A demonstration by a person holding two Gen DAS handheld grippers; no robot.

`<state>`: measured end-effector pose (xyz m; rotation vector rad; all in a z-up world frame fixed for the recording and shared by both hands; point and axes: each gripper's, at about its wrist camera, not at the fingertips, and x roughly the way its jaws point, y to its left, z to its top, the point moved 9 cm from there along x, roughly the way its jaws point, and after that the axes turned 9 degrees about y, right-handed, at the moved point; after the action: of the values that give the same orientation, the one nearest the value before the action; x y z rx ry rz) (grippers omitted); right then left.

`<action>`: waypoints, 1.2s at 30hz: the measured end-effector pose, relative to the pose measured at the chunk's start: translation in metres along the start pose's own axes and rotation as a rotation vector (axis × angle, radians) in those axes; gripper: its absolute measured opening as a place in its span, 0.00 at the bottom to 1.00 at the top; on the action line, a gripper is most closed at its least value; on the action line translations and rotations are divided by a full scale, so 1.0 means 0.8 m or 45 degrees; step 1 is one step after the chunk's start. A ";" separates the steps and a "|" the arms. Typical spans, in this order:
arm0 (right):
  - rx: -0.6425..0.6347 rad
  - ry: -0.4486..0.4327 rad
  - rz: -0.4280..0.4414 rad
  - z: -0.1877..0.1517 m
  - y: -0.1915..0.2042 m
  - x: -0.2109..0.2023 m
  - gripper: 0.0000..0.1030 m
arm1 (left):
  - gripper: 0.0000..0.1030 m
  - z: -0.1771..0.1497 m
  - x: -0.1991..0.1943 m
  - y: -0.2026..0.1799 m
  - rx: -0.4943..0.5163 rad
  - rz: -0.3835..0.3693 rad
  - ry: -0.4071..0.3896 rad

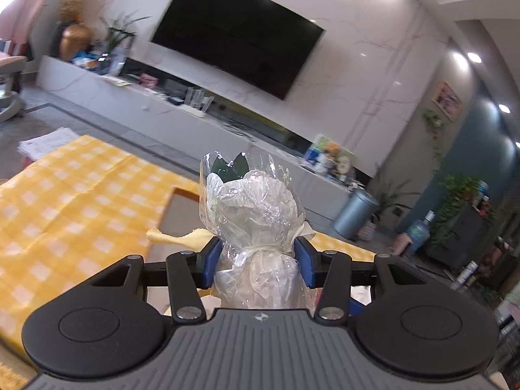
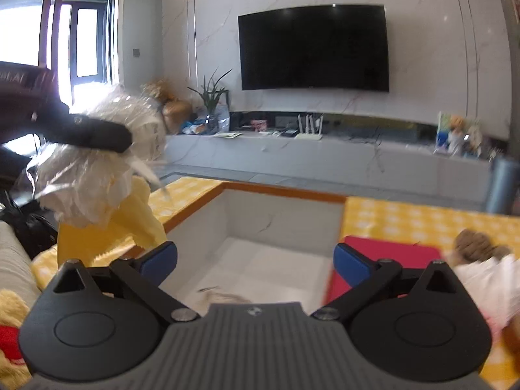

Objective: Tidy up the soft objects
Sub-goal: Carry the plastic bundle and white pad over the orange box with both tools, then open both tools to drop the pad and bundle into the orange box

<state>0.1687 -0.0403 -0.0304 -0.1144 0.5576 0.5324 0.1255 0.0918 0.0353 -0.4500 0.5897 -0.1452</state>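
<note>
My left gripper [image 1: 258, 260] is shut on the tied neck of a bouquet [image 1: 253, 208] wrapped in clear cellophane and white paper, held upright above the yellow checked tablecloth [image 1: 74, 195]. In the right wrist view the same bouquet [image 2: 97, 169] hangs at the left, with a yellow ribbon trailing below and a black finger of the left gripper [image 2: 94, 133] across it. My right gripper [image 2: 256, 265] is open and empty over a white recessed bin [image 2: 269, 227] in the table. A pale soft item [image 2: 224, 295] lies at the bin's bottom. A brown-haired doll in white [image 2: 477, 260] lies at the right.
A red flat item [image 2: 390, 253] lies next to the bin's right edge. A yellow and red plush [image 2: 9, 325] sits at the lower left. Beyond the table are a long low cabinet [image 2: 325, 152], a wall television [image 2: 312, 48] and a grey waste bin [image 1: 354, 214].
</note>
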 end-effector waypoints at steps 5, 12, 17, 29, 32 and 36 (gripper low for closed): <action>0.020 0.036 -0.169 -0.003 -0.048 -0.013 0.97 | 0.54 -0.012 0.053 -0.014 0.158 0.144 0.046; 0.248 0.106 -0.204 -0.017 -0.091 0.000 0.97 | 0.54 -0.069 0.126 0.033 0.227 0.366 0.300; 0.257 0.115 -0.188 -0.013 -0.083 0.004 0.97 | 0.55 -0.087 0.131 0.039 0.282 0.444 0.366; 0.224 0.083 -0.204 -0.007 -0.078 -0.008 0.97 | 0.95 -0.087 0.099 0.000 0.494 0.501 0.211; 0.223 0.078 -0.204 -0.005 -0.080 -0.012 0.97 | 0.95 -0.084 0.091 -0.012 0.513 0.489 0.176; 0.207 0.045 -0.212 0.003 -0.079 -0.020 0.97 | 0.95 -0.078 0.082 -0.022 0.524 0.482 0.134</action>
<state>0.1906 -0.1010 -0.0226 -0.0154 0.6176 0.3224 0.1440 0.0361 -0.0354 0.0725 0.7180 0.0731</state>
